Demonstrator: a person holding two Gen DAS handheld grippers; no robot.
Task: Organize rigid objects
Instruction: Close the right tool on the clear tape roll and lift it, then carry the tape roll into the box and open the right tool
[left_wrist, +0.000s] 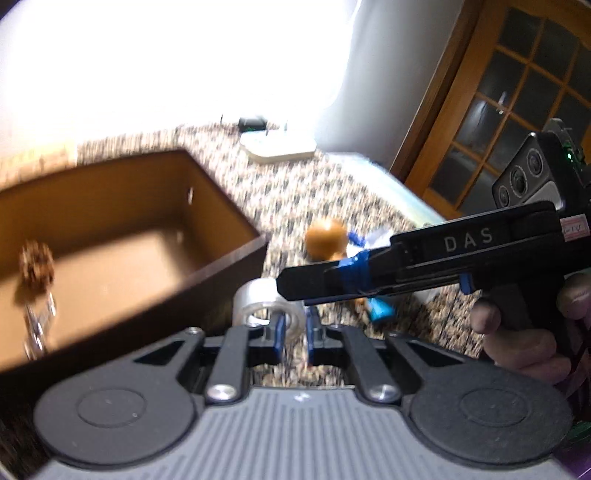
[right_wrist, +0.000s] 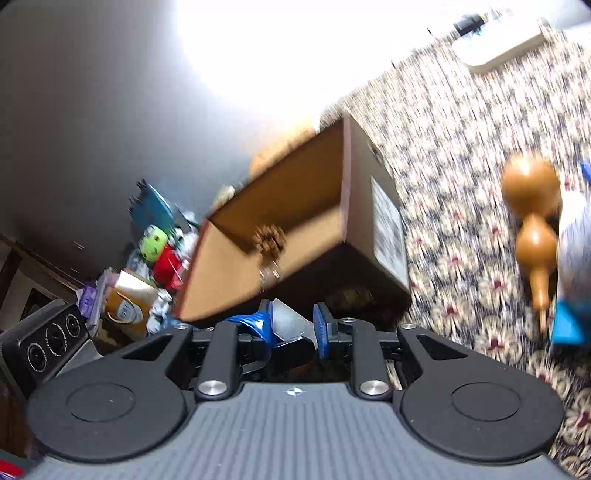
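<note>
A roll of silver tape (left_wrist: 255, 295) hangs clear of the patterned tablecloth (left_wrist: 295, 177), pinched by its wall in the left gripper (left_wrist: 295, 328): one blue pad sits inside the ring and the other outside. The ring's open face is turned up and toward the near side.

The right gripper (left_wrist: 284, 286) reaches in from the right in a person's hand (left_wrist: 517, 332). Its fingers are drawn together and its tip lies at the roll's upper right rim. Whether it also has a hold there cannot be told through the blur.

The open cardboard box (left_wrist: 221, 206) stands just to the left of the roll and a little farther off, its near wall close beside the left fingers. A pine cone (left_wrist: 35, 266) already lies inside it. The left hand is the nearer of the two to the box, so the carry looks like a short swing left over the rim. A wooden gourd (left_wrist: 327, 236) waits on the cloth to the far right.
</note>
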